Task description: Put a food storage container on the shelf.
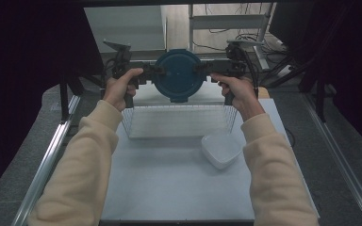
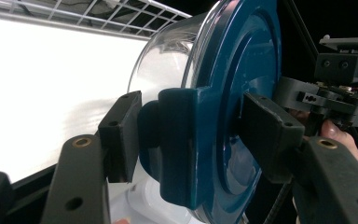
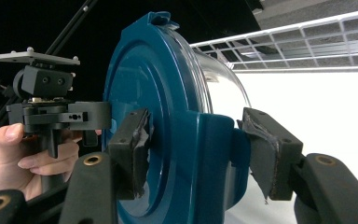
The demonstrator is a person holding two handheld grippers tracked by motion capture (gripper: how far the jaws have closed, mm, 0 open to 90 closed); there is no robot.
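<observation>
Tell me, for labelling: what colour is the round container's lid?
Dark teal-blue lid, clearest in the right gripper view.

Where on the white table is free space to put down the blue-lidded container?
The near half of the table, between the sleeves, is bare. So is the strip left of the white dish, in front of the wire basket. The basket and dish crowd the far right part.

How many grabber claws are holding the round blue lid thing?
2. The left gripper clamps the latch on the left side of the blue-lidded clear container; the right gripper clamps the latch on its right side, above the wire basket.
</observation>
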